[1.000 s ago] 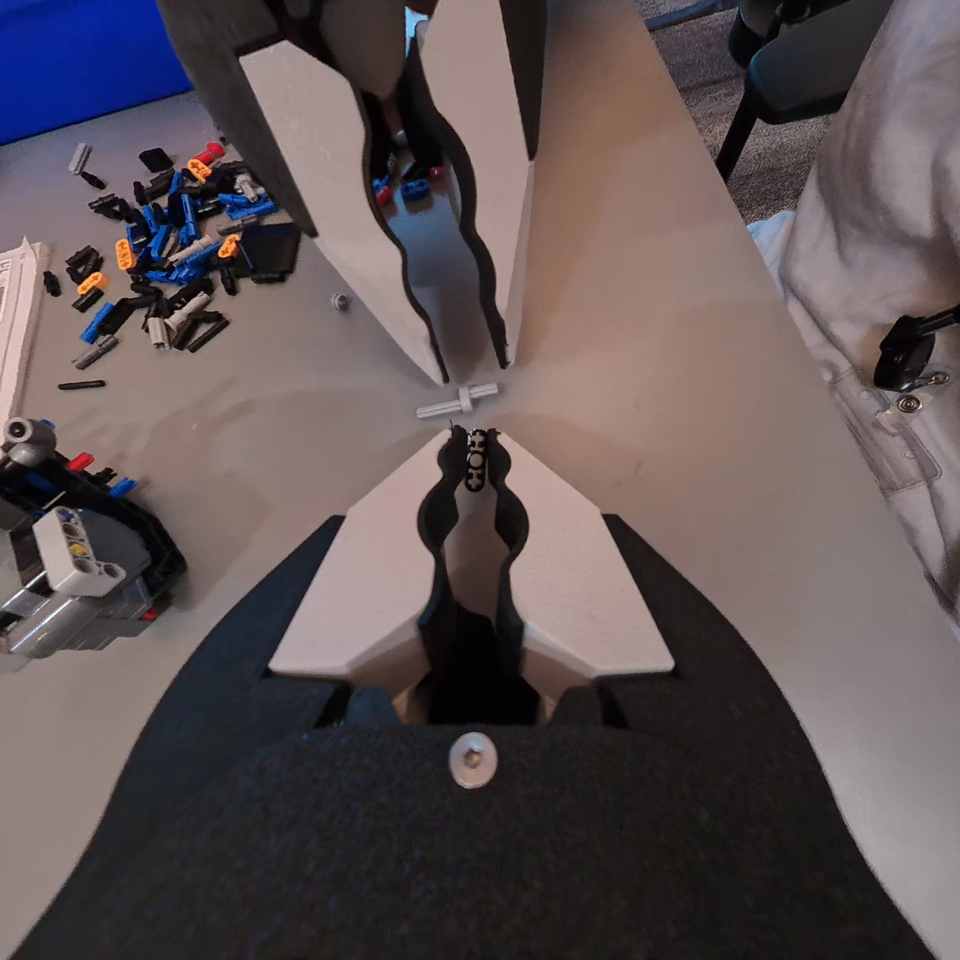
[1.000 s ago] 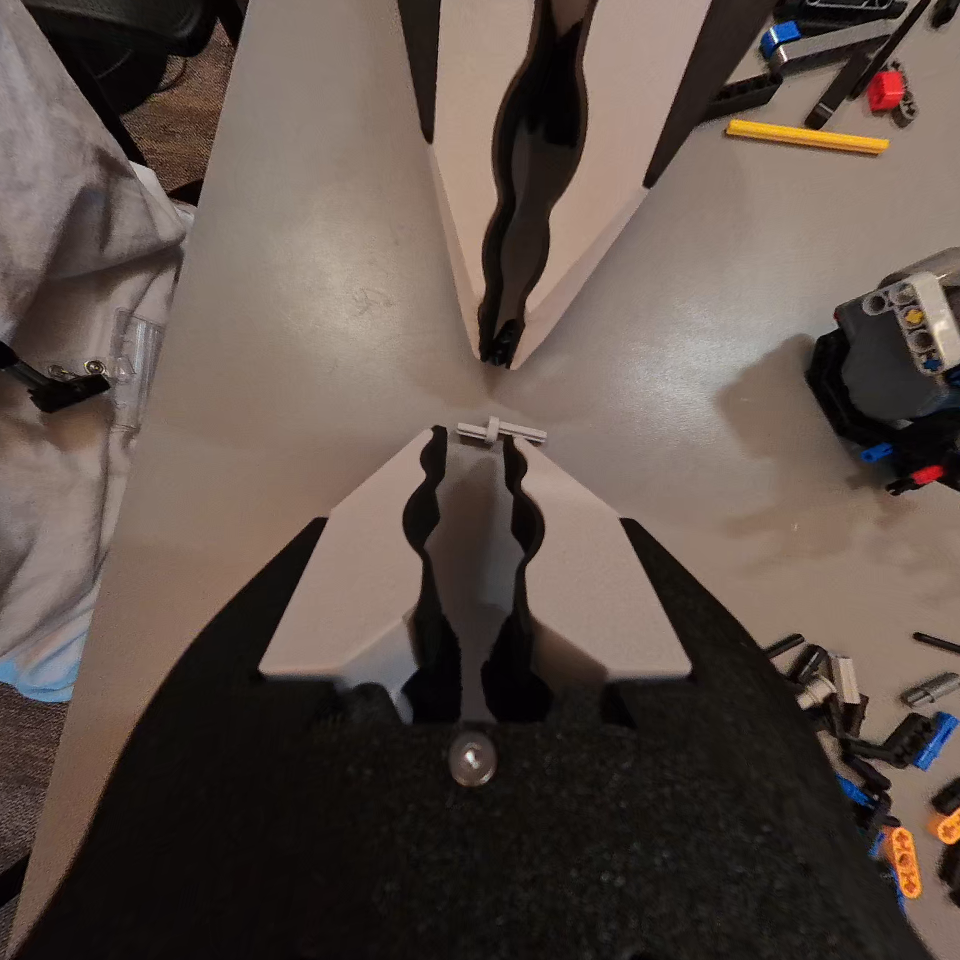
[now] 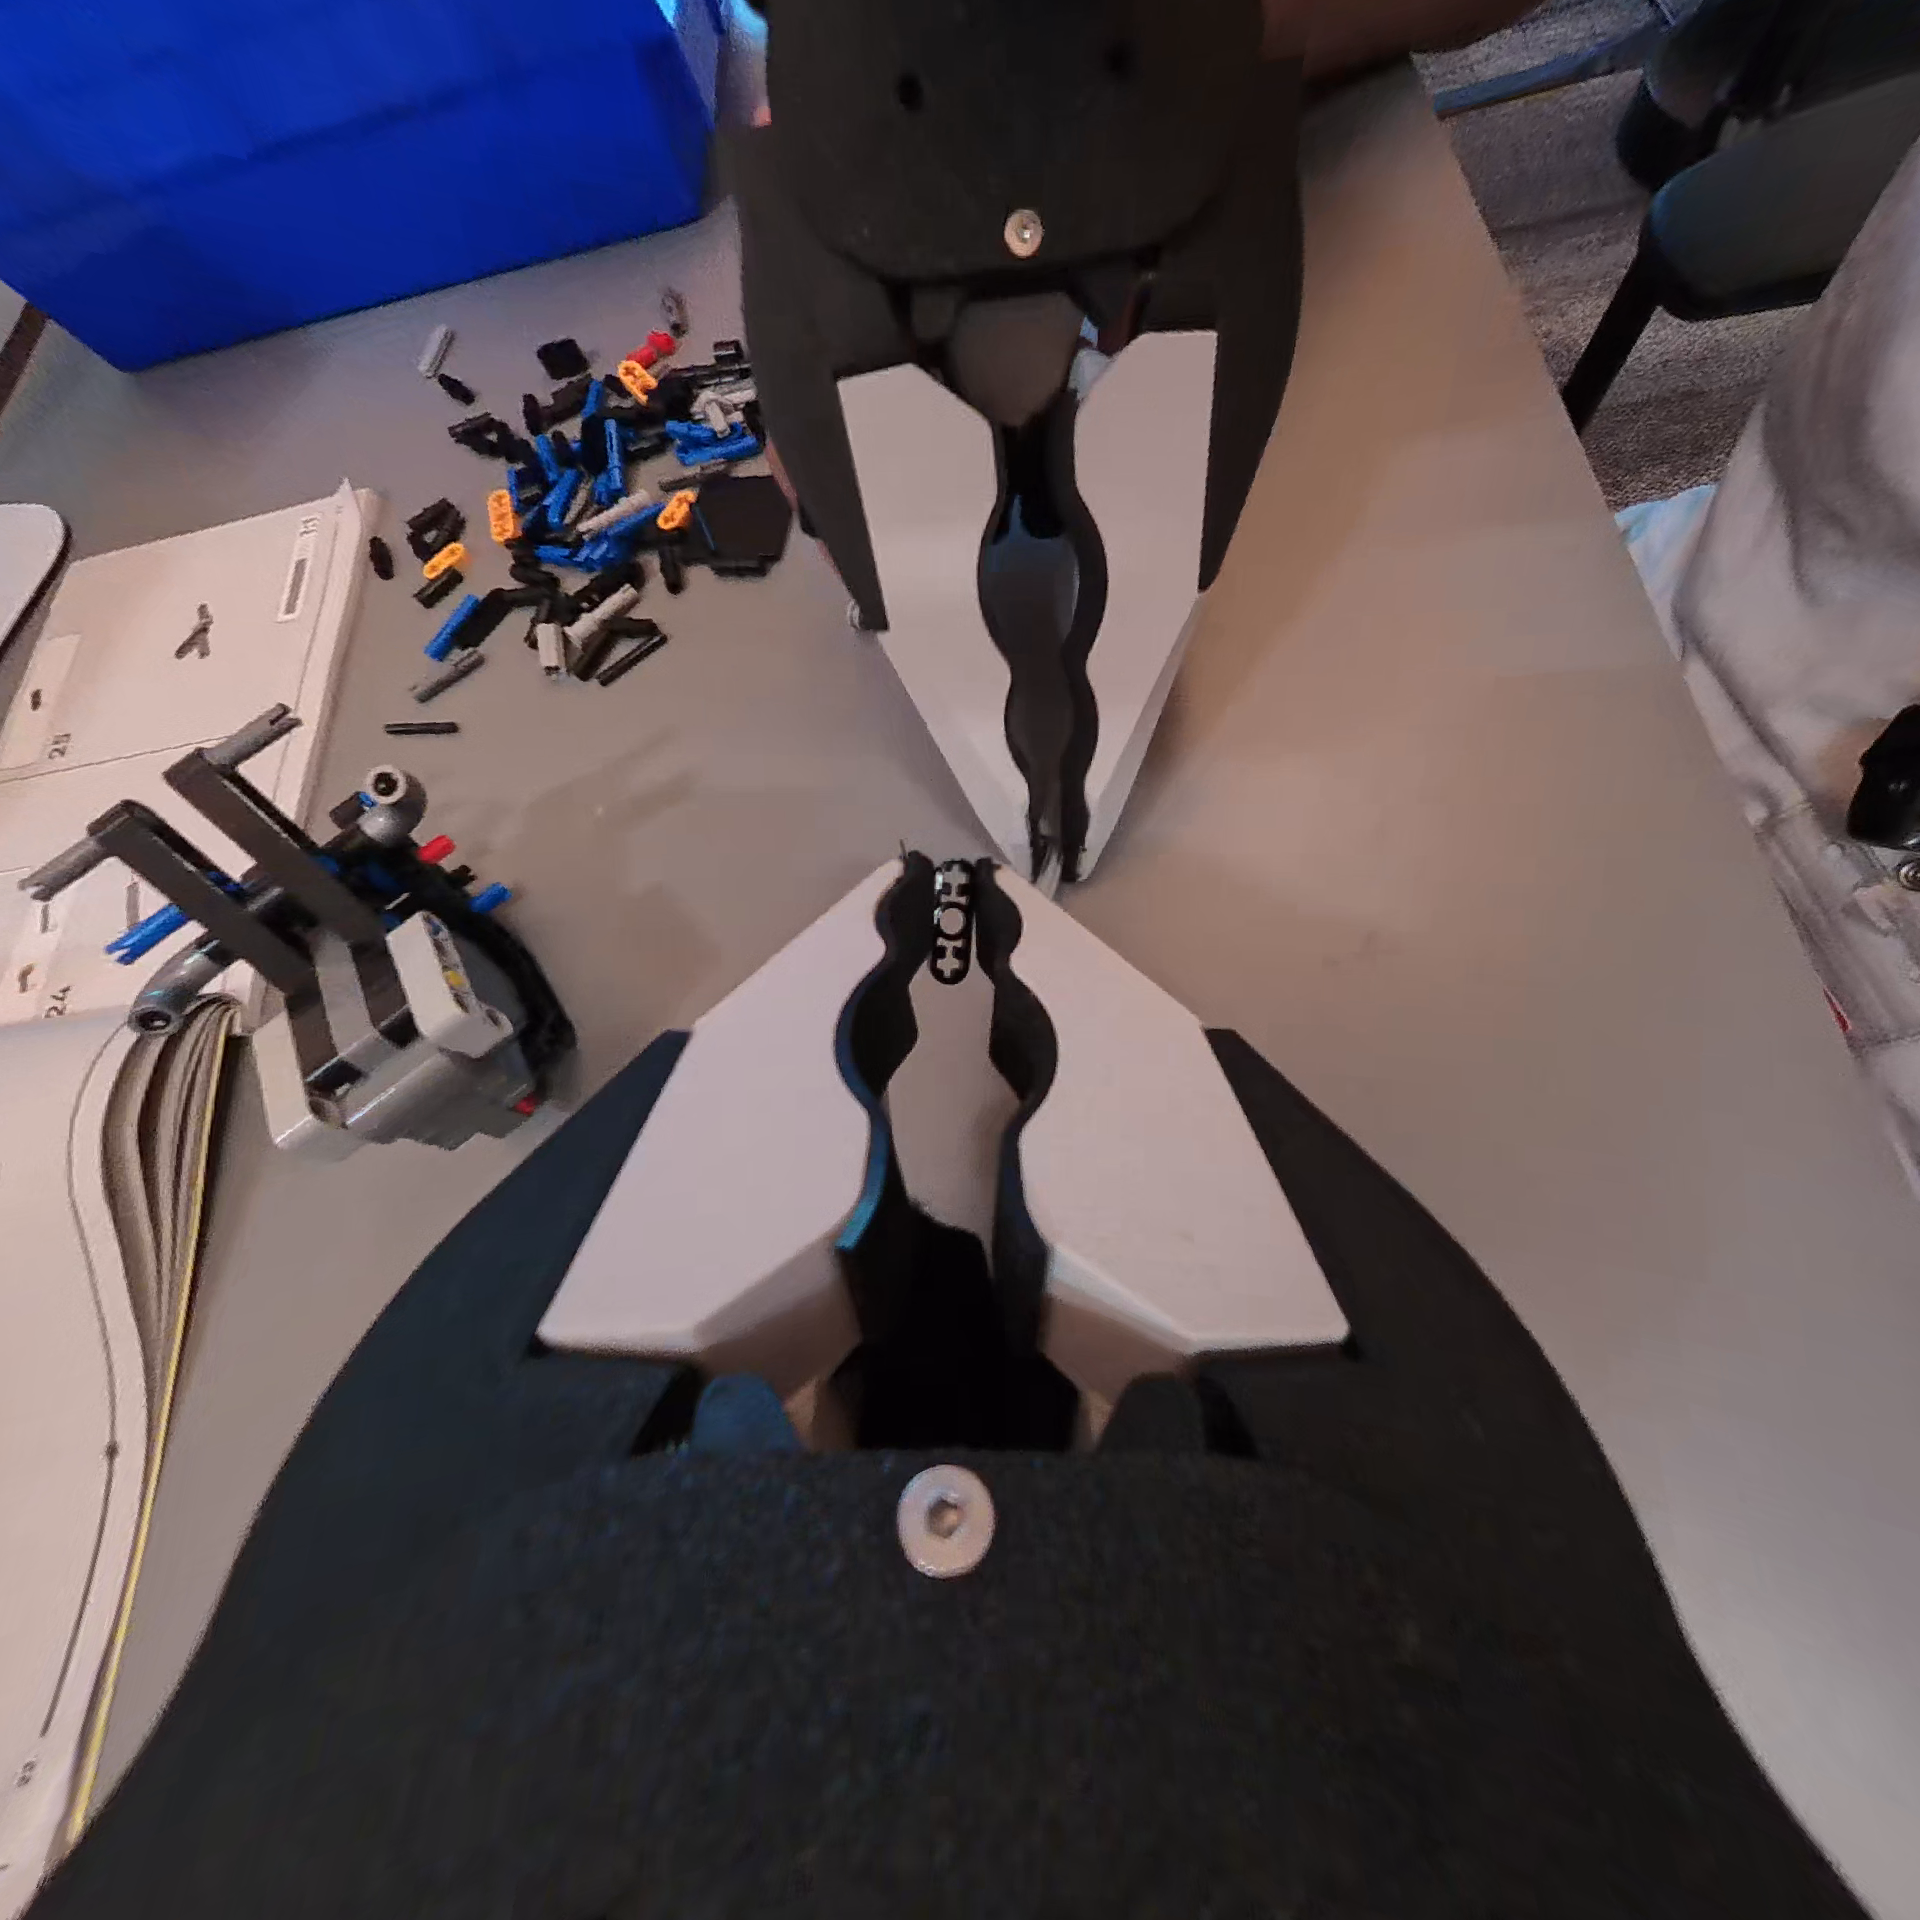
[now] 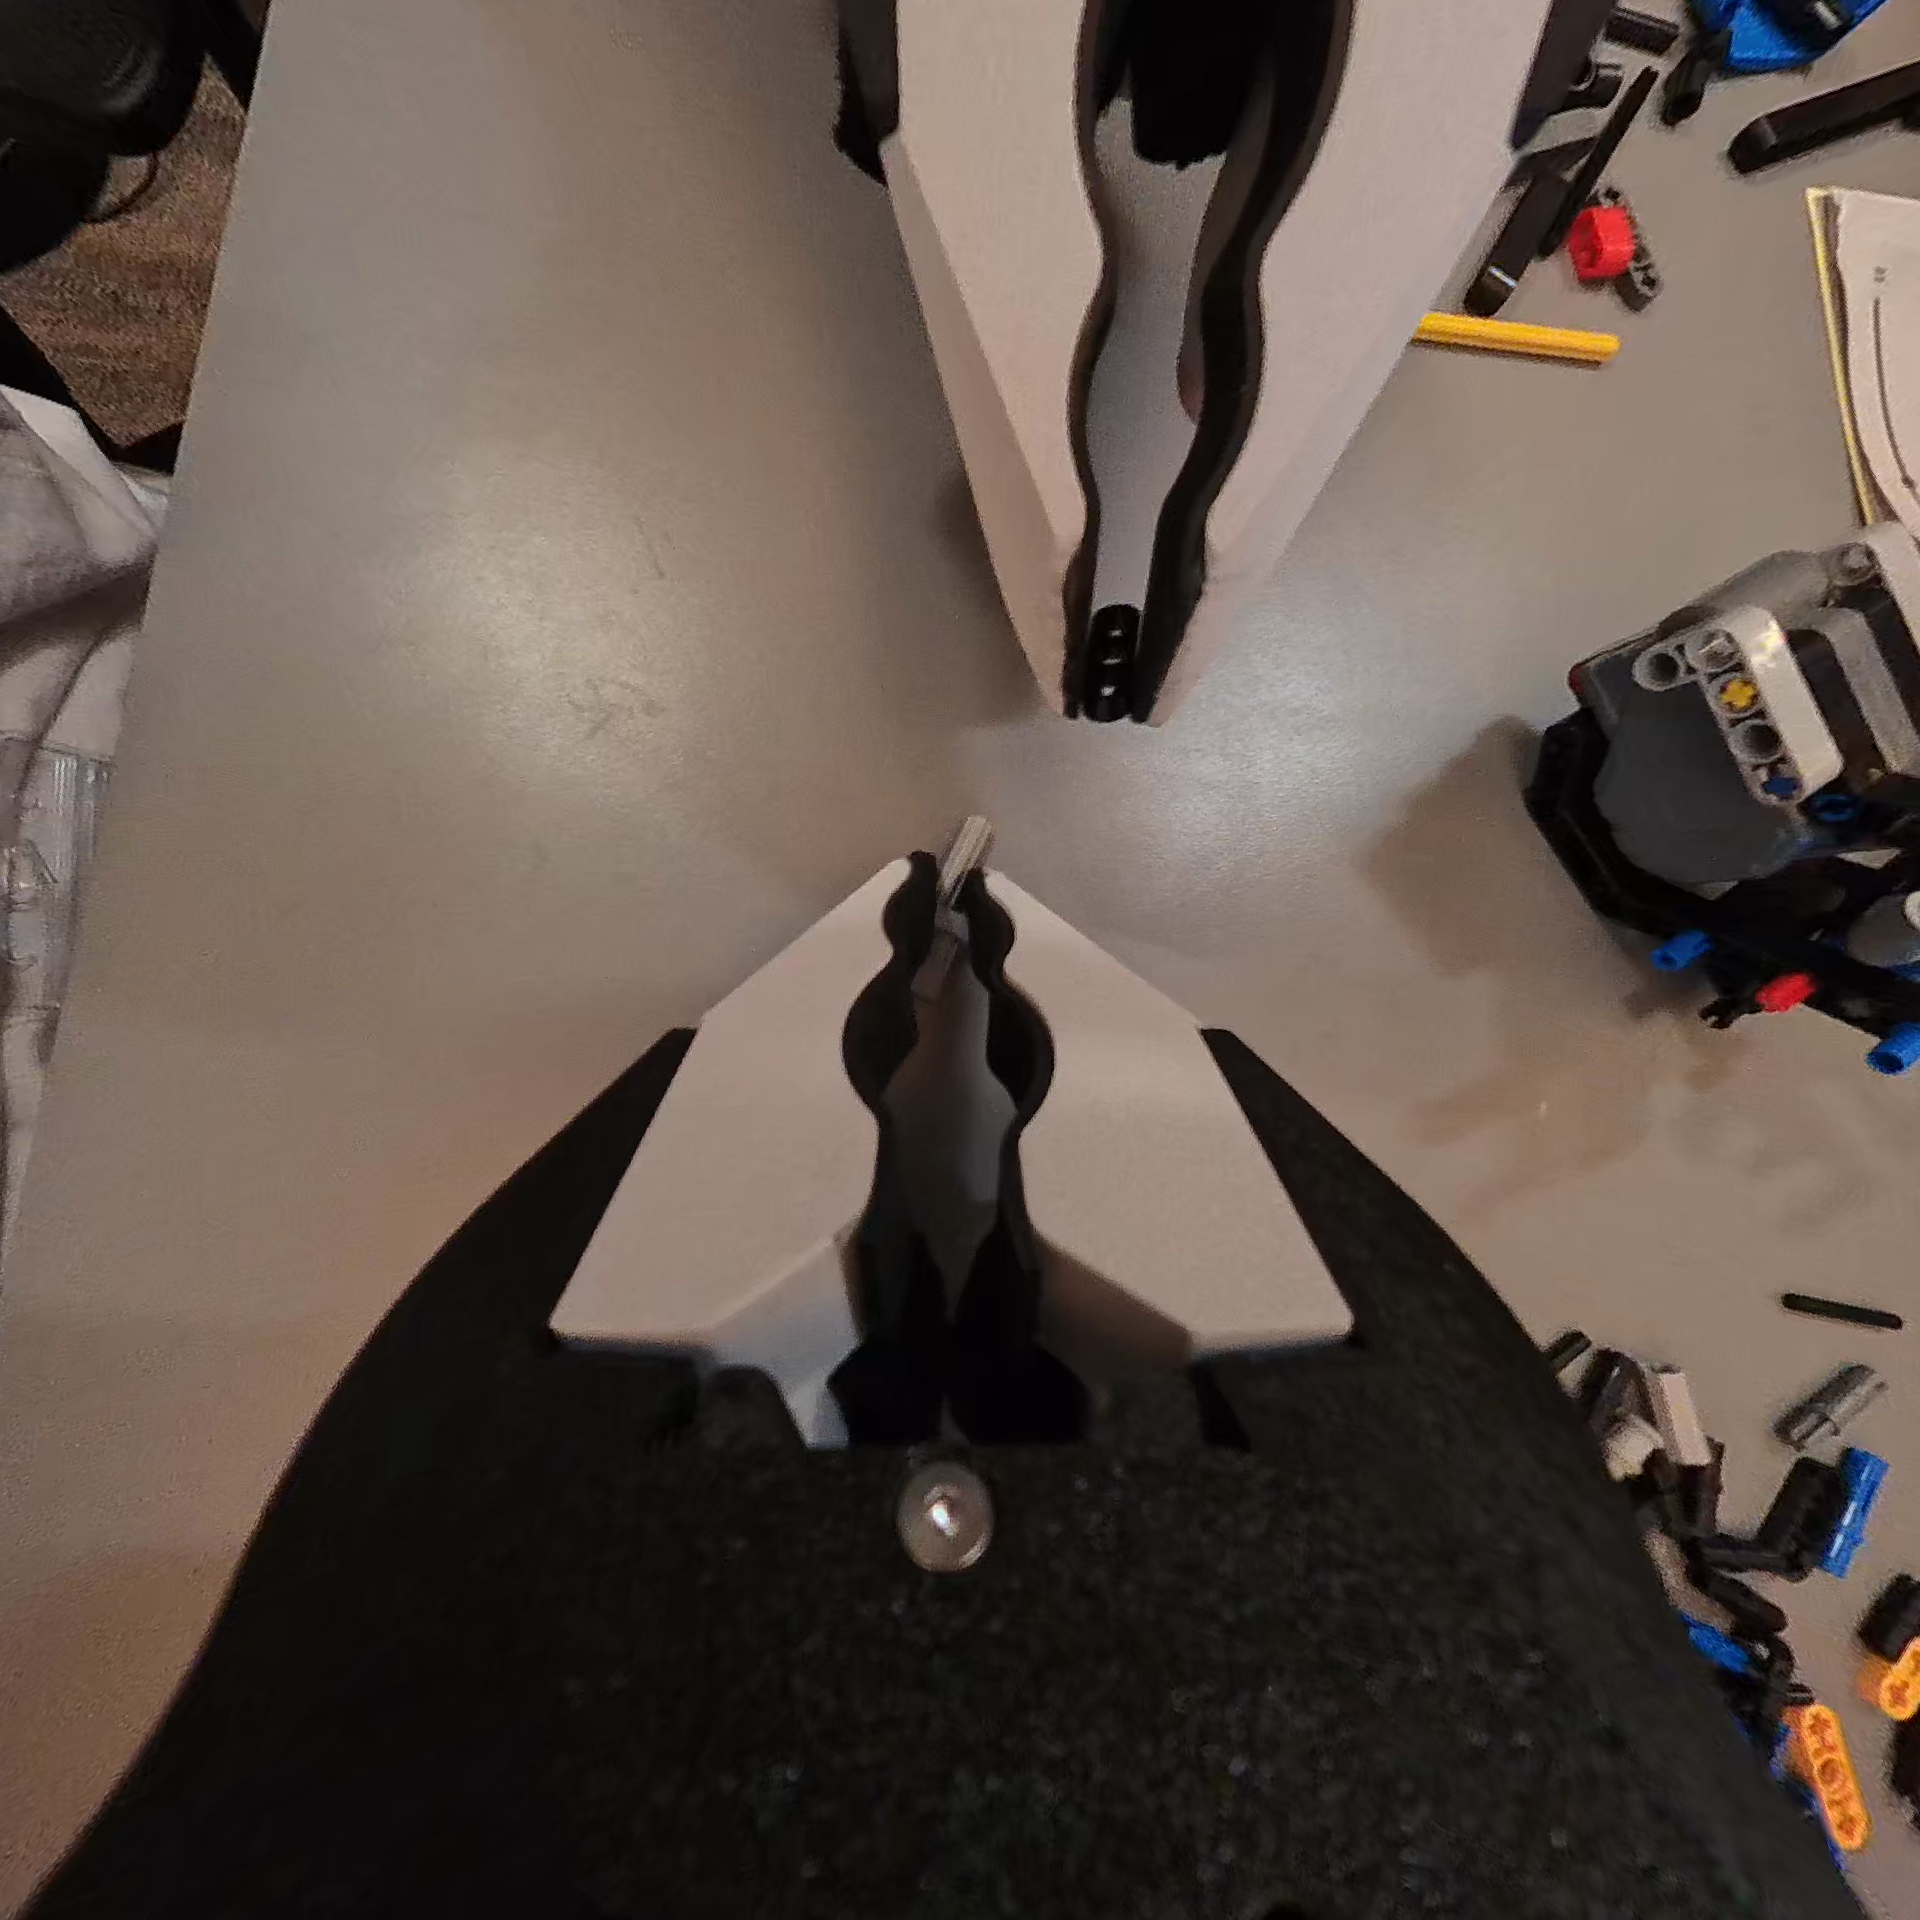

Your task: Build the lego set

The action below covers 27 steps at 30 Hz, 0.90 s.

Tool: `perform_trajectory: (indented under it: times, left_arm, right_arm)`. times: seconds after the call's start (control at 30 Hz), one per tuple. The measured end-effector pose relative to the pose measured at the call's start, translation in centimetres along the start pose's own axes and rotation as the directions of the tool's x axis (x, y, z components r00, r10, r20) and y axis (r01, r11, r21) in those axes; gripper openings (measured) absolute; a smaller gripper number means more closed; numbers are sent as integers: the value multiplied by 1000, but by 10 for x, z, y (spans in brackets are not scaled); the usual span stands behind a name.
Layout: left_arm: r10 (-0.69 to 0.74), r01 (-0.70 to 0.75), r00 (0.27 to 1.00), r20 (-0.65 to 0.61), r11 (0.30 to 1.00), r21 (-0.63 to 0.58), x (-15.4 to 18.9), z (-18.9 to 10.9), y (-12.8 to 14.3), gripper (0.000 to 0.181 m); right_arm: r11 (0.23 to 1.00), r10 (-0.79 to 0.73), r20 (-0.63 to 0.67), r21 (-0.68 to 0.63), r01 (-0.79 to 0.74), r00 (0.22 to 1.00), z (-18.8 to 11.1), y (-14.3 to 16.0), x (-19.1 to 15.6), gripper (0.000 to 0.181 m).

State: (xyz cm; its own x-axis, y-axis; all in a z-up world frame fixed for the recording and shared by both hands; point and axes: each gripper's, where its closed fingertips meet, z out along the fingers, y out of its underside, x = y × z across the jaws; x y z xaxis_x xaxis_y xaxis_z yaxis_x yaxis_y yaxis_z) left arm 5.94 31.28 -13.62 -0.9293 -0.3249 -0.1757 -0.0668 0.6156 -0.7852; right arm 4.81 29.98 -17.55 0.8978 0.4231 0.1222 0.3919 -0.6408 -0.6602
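L gripper point(image 3: 951, 883) clamps black liftarm point(image 3: 952, 921) at its tips, R gripper point(image 4: 951, 883) pinches grey axle point(image 4: 954, 891), tips nearly meeting above table point(image 4: 582, 582), w/ model point(image 3: 416, 997) left of L gripper.

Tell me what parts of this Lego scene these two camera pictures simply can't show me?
- Grey axle, right wrist view: its back end hides between the right gripper fingers.
- Black link, left wrist view: only one face shows in the left gripper.
- Parts pile: pieces too small to tell apart.
- Half-built model, right wrist view: cut by the right edge.
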Motion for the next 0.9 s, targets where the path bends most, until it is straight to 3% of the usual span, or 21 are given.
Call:
perform_trajectory:
  times: [0.37,0.53,0.67,0.77,0.9]
  left_arm:
    - [-25,23,998,-53,999,-43,8,10,12,6]
    - [-91,93,995,-29,992,89,-5,2,-4,6]
    - [-144,148,989,-35,956,252,-14,-12,-24,6]
    - [-199,234,971,-132,903,361,-13,-21,-36,6]
    - [-239,339,932,-273,843,418,-6,-29,-46,6]
  right_arm:
    - [999,-20,-42,46,21,999,-1,-1,4,3]
    - [965,0,-111,261,29,994,-29,-24,22,3]
    - [887,-10,-129,457,68,992,-59,-45,26,3]
    - [872,15,-92,488,32,996,-65,-50,27,3]
    - [876,40,-40,482,-15,998,-61,-52,23,3]
